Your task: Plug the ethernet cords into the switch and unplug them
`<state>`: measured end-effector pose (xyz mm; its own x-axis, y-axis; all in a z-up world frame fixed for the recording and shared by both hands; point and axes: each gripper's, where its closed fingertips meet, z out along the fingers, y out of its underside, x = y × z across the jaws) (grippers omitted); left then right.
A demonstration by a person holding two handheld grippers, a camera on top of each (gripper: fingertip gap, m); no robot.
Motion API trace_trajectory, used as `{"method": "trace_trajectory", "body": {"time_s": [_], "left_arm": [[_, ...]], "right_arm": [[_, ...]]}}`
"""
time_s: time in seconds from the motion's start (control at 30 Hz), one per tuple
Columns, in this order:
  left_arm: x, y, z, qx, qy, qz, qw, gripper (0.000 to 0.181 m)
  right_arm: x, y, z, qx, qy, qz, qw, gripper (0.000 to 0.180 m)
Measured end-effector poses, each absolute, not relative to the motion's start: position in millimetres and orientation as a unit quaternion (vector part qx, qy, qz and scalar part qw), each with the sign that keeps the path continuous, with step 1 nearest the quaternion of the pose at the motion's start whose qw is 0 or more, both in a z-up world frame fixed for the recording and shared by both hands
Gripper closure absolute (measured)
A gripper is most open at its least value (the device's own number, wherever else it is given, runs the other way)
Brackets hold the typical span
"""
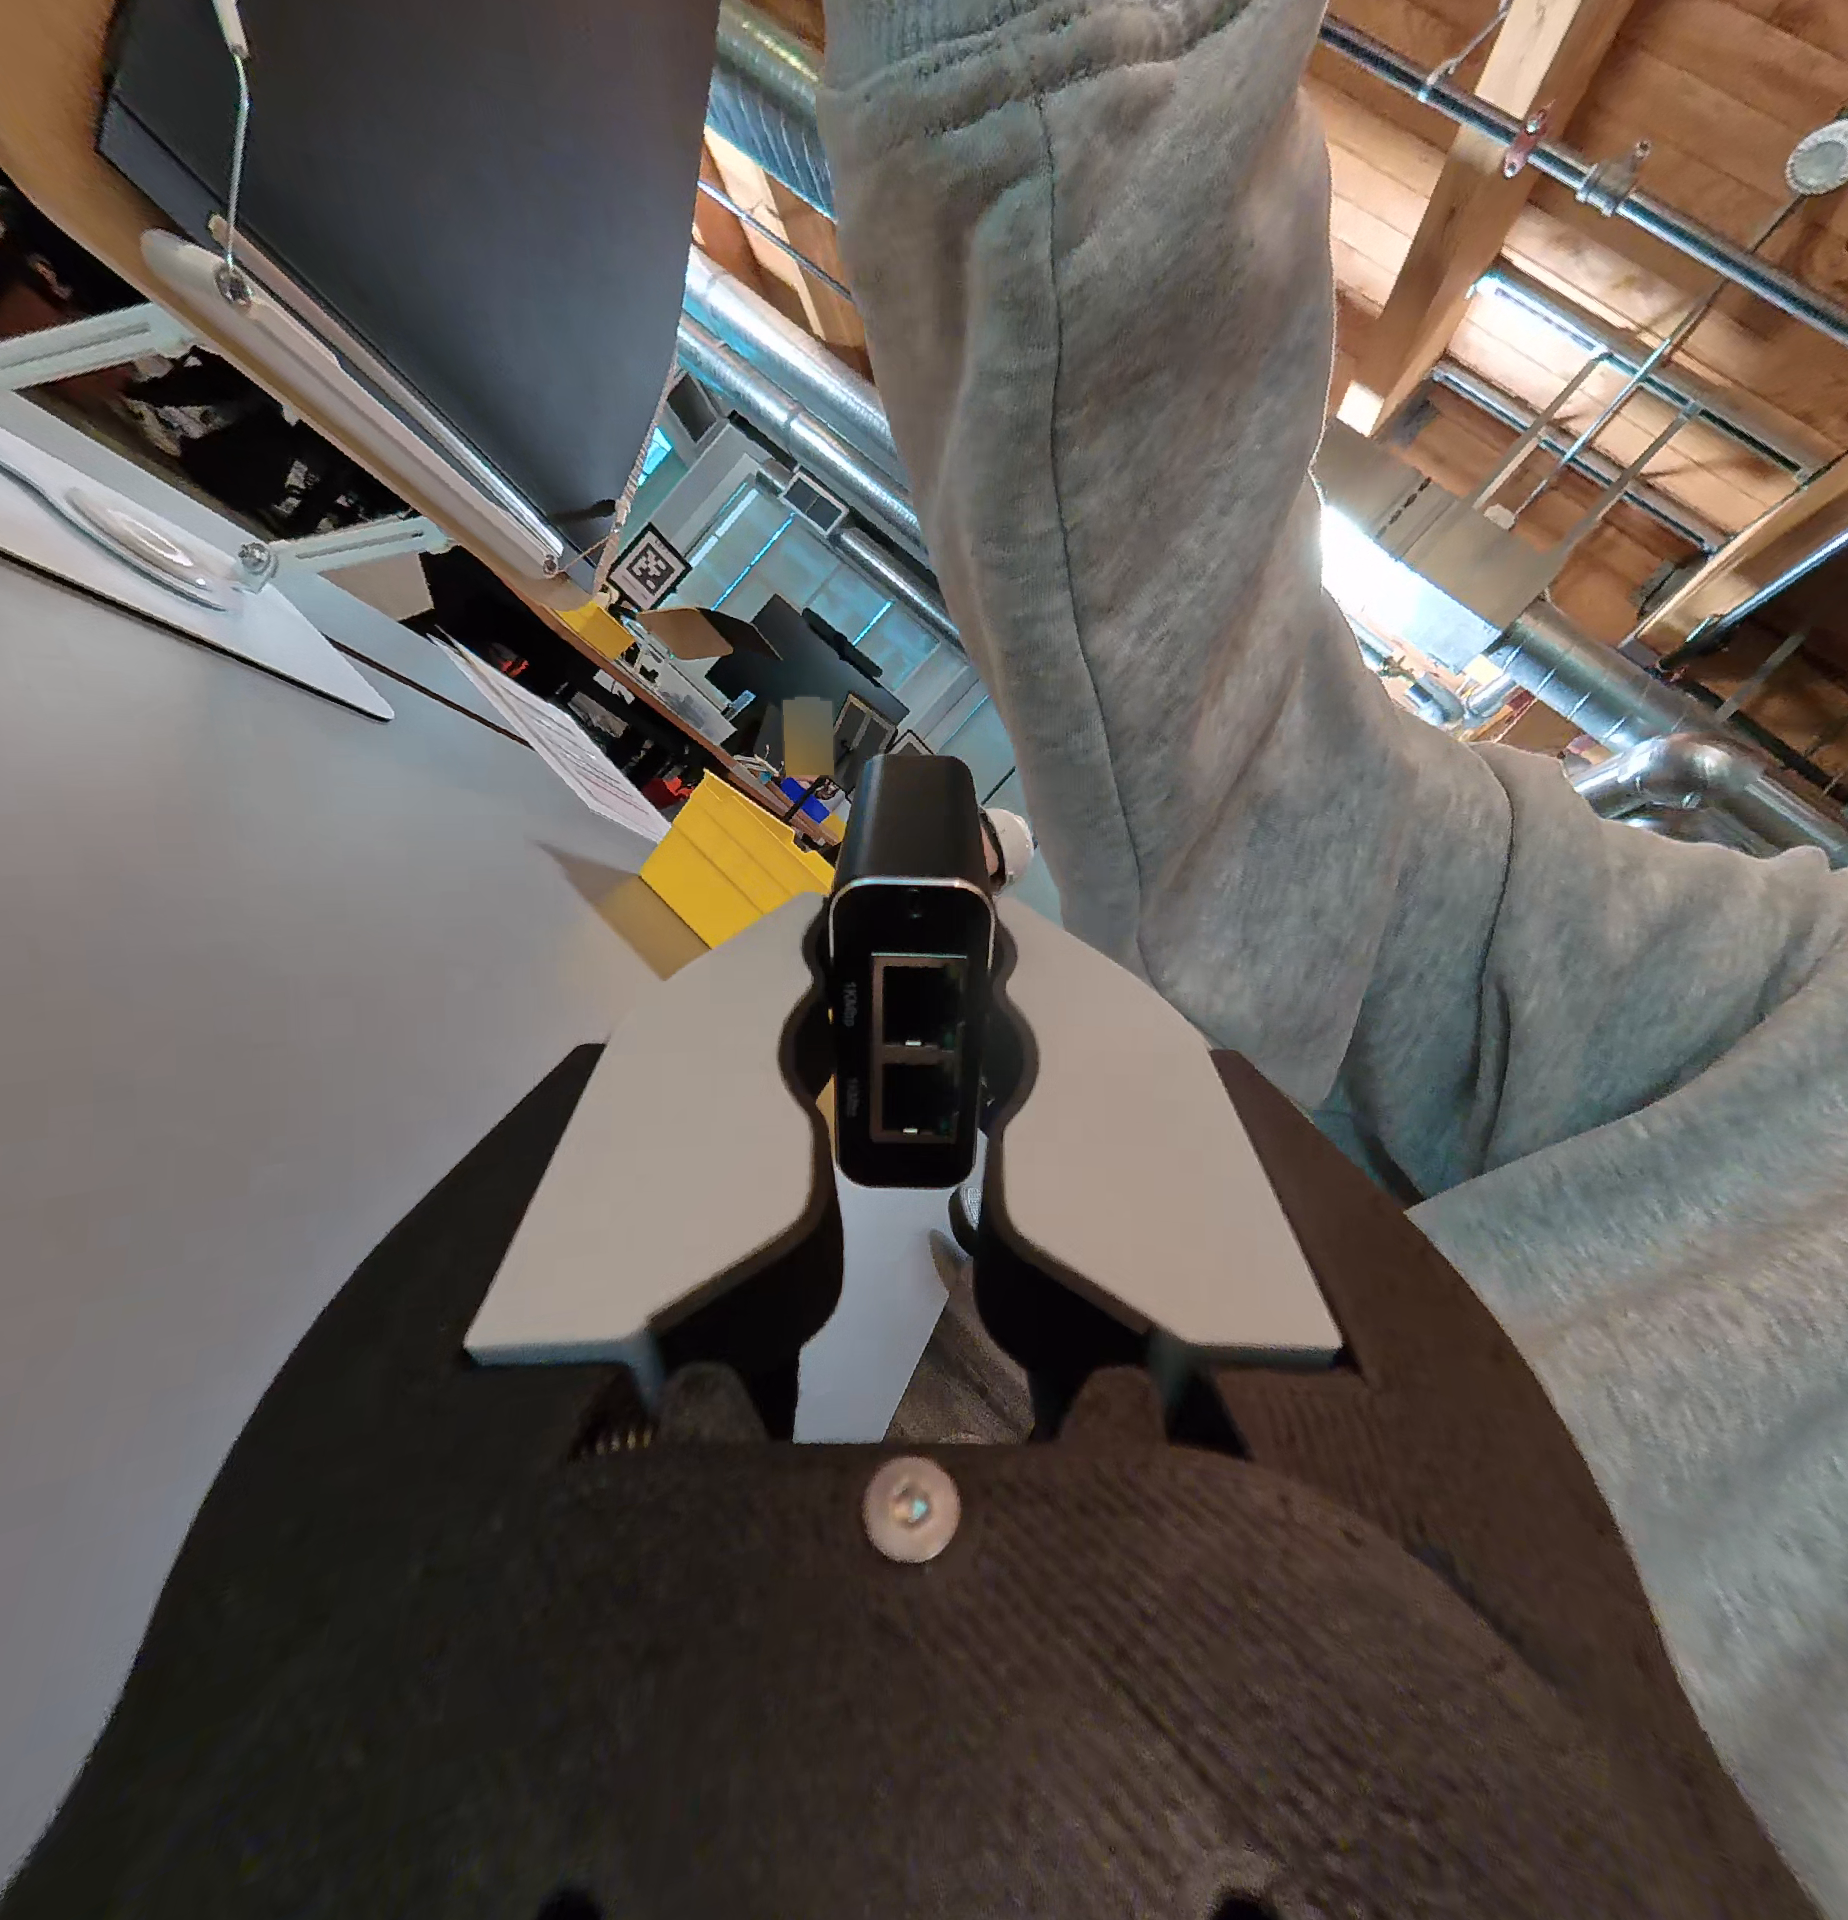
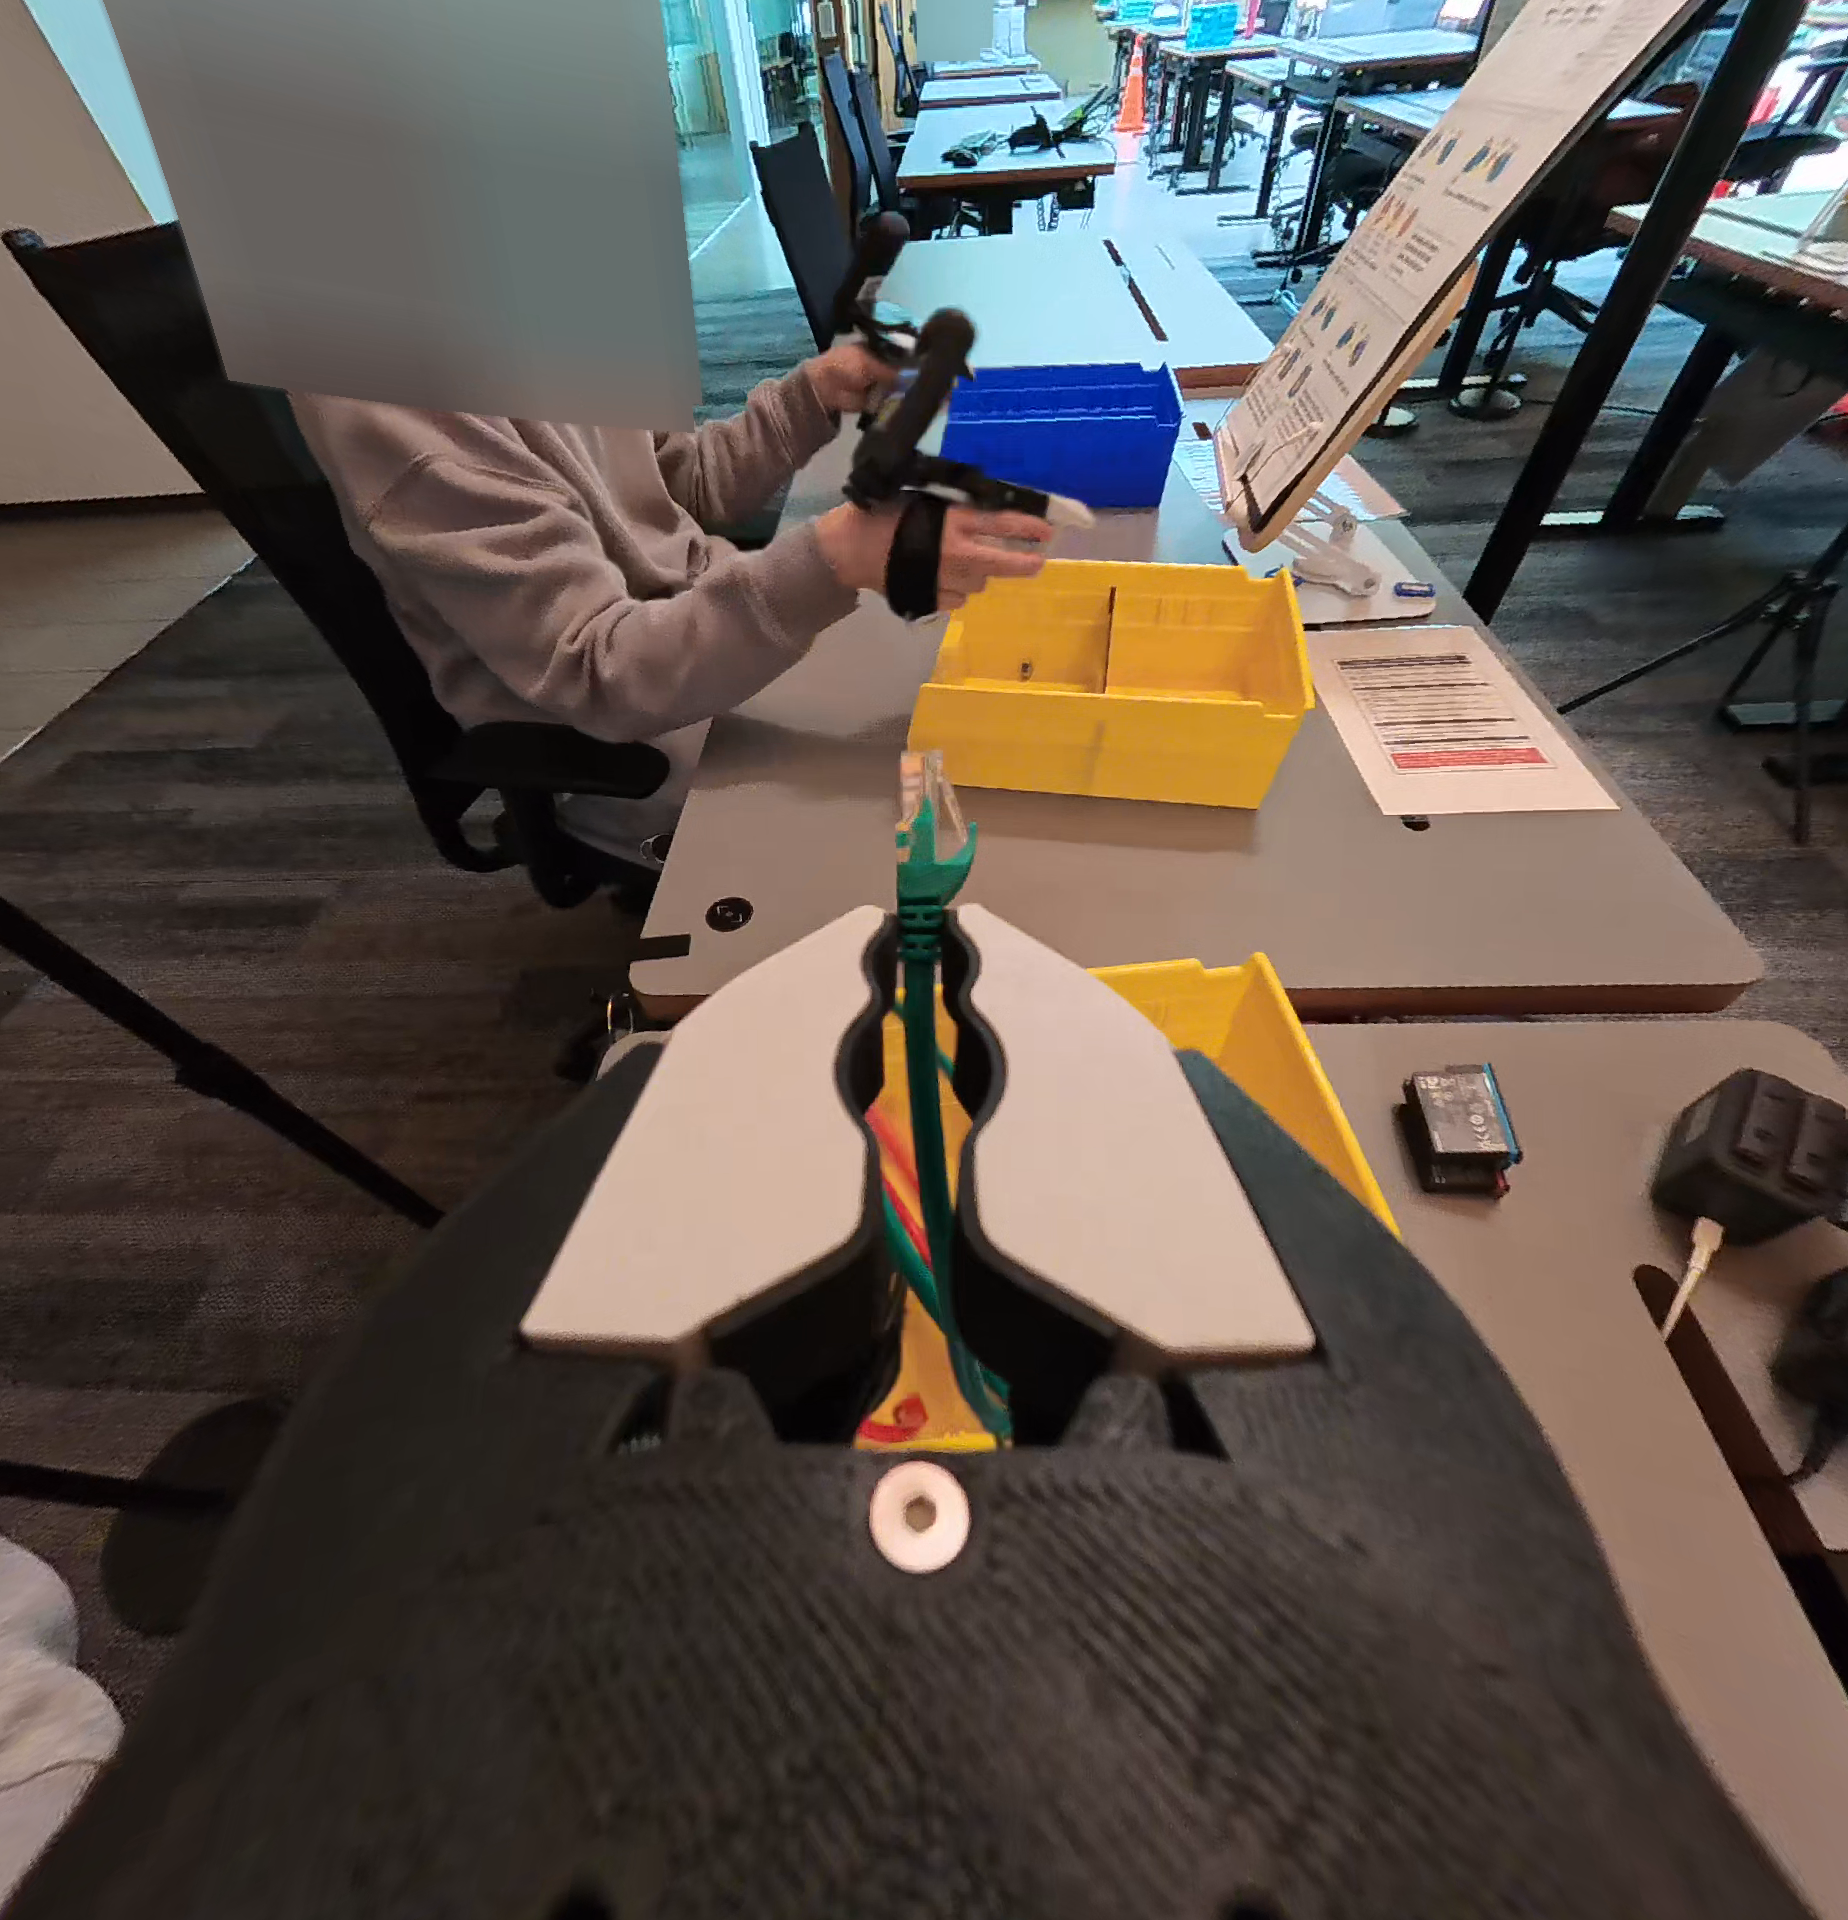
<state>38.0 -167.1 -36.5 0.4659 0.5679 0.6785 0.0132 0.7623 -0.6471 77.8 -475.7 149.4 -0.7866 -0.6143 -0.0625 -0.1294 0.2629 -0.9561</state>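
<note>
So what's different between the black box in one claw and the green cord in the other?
The switch is a rigid black box showing two empty ports; the green ethernet cord is thin and flexible, ending in a clear plug. The switch fills the left gripper; the cord sits thinly in the right gripper. Both are clamped and lifted.

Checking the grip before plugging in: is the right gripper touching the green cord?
Touching. The right wrist view shows the right gripper with its fingers shut on the green cord just below the plug.
</note>
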Motion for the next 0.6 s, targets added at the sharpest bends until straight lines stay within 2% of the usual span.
{"method": "trace_trajectory", "body": {"time_s": [0.27, 0.5, 0.6], "left_arm": [[39.6, -168.5, -33.9, -0.295, -0.482, 0.171, 0.807, 0.156], [40.5, -168.6, -32.4, -0.292, -0.479, 0.168, 0.810, 0.156], [40.6, -168.5, -32.3, -0.291, -0.479, 0.165, 0.811, 0.156]], "right_arm": [[60.5, -494.7, 167.9, -0.201, 0.749, -0.606, 0.175, 0.172], [10.4, -472.8, 257.8, -0.092, 0.611, -0.763, 0.189, 0.172], [-14.6, -449.6, 280.2, -0.083, 0.577, -0.798, 0.156, 0.172]]}}
